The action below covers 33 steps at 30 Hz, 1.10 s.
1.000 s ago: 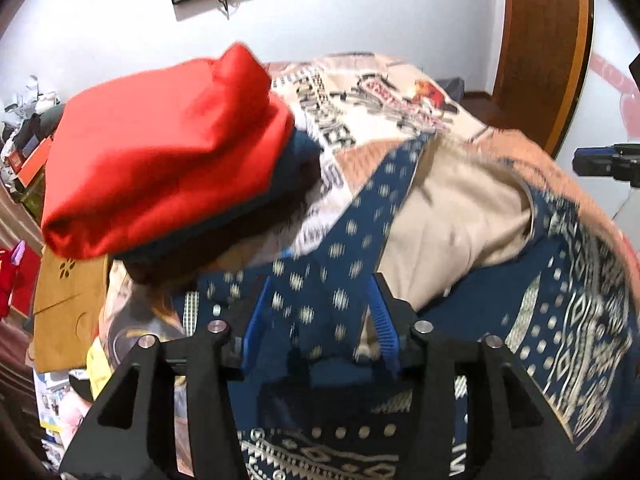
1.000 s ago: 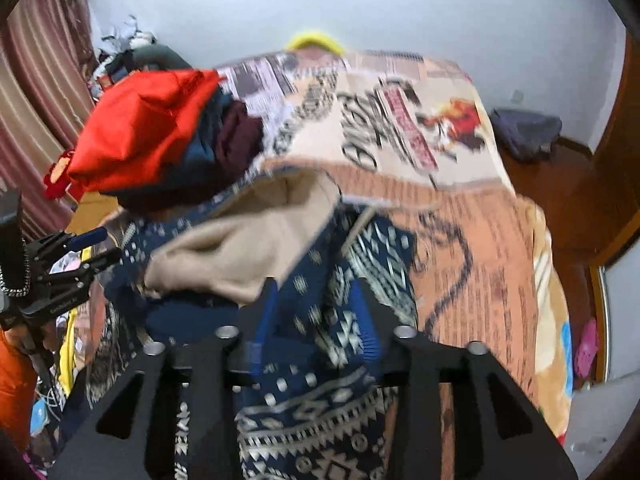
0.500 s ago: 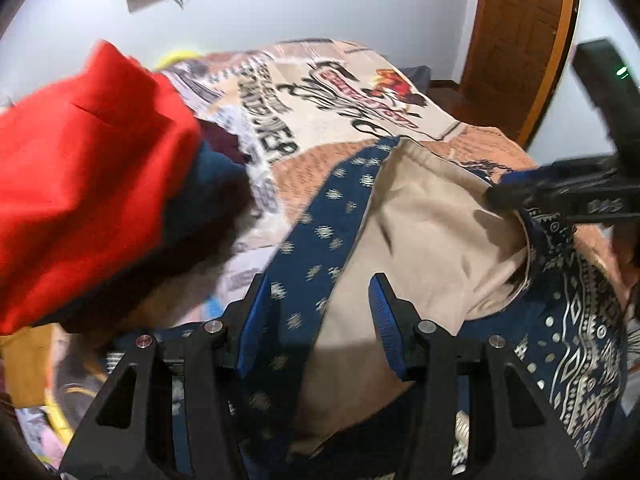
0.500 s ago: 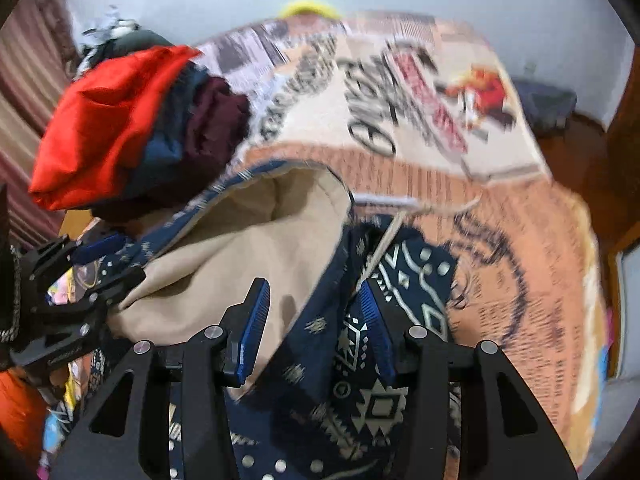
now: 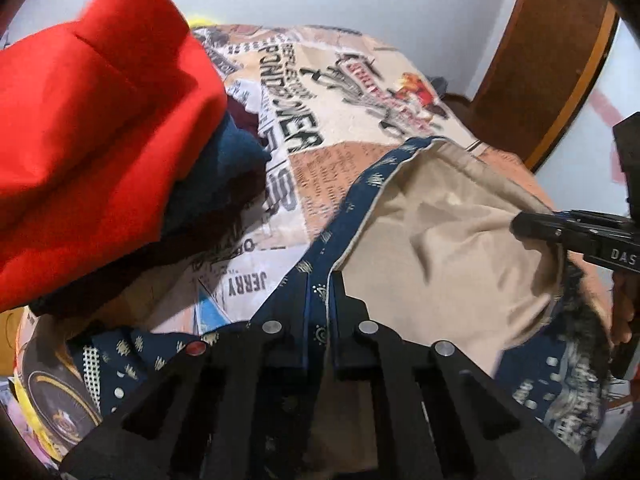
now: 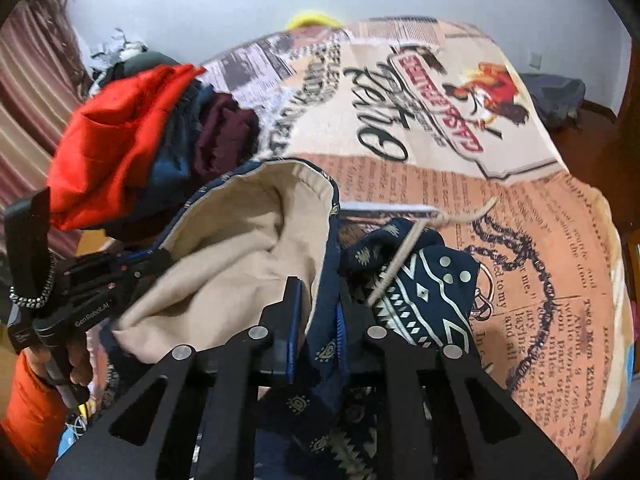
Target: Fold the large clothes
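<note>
The navy patterned hooded garment (image 6: 424,300) lies on the bed (image 6: 560,260), with its hood (image 5: 452,248) open so that the beige lining faces up. The left gripper (image 5: 320,300) is closed on the left border of the hood, where the navy hem with small gold marks passes between its fingers. The right gripper (image 6: 316,312) is closed on the opposite border, next to the pale drawstring (image 6: 400,256). So both grippers hold the same opening, one on each side, and the hood stretches between them; each gripper is visible in the other camera at the edge of the beige cloth. The long axis of the hood runs from the near side toward its rounded top at the far side, while the body of the garment seems to hang toward the near side, under the grippers, though this part is mostly hidden. To the left, just beside the hood, stands a stack of folded clothes (image 5: 100,140) with a red one on top. I judge that the coming move depends on both sides travelling together, because neither arm is nearer than the other.
</note>
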Available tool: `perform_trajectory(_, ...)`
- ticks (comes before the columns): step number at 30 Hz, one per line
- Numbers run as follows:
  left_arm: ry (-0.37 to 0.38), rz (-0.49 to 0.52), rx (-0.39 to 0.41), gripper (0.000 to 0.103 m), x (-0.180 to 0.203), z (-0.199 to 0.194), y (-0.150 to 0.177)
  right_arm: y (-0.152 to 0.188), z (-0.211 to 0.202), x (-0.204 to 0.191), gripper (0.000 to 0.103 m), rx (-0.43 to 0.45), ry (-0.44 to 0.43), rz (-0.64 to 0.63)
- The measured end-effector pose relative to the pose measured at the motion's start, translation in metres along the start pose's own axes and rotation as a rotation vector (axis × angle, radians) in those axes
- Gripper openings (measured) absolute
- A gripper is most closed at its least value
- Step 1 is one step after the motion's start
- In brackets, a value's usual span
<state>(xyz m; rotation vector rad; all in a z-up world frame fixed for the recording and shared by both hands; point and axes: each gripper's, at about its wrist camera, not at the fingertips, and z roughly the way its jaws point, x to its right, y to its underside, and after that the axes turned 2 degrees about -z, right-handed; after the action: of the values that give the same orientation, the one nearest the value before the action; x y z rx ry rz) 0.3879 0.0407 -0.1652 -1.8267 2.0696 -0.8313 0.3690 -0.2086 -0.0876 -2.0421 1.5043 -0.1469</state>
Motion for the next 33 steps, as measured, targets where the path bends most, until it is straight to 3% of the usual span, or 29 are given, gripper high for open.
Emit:
perform_trajectory(2,0.012,0.007,0.02,0.007,0.003,-0.019,0.001,0.0,-0.017,-0.008,0.007,0.025,-0.017,-0.011)
perform_trajectory(7,0.057,0.03,0.085,0.006,0.014,-0.077,0.009,0.001,-0.063,-0.032,0.007,0.094,-0.044,-0.088)
perform_trajectory(14,0.09,0.042,0.128,0.006,0.019,-0.138,0.051,0.032,-0.109,-0.056,0.006,0.139,-0.073,-0.158)
perform_trajectory(21,0.088,0.045,0.023,0.006,0.015,-0.133,0.113,0.07,-0.116,-0.062,0.006,0.077,-0.003,-0.205)
perform_trajectory(24,0.045,0.044,-0.015,0.006,0.011,-0.123,0.137,0.078,-0.113,-0.055,0.007,0.051,0.036,-0.188)
perform_trajectory(28,-0.03,0.056,-0.066,0.006,0.006,-0.108,0.159,0.083,-0.103,-0.039,0.009,-0.02,0.005,-0.079)
perform_trajectory(30,-0.054,0.06,-0.075,0.007,0.003,-0.103,0.166,0.083,-0.098,-0.037,0.013,-0.06,-0.004,-0.033)
perform_trajectory(33,-0.059,0.049,-0.073,0.019,-0.003,-0.103,0.172,0.082,-0.095,-0.042,0.027,-0.07,-0.056,-0.002)
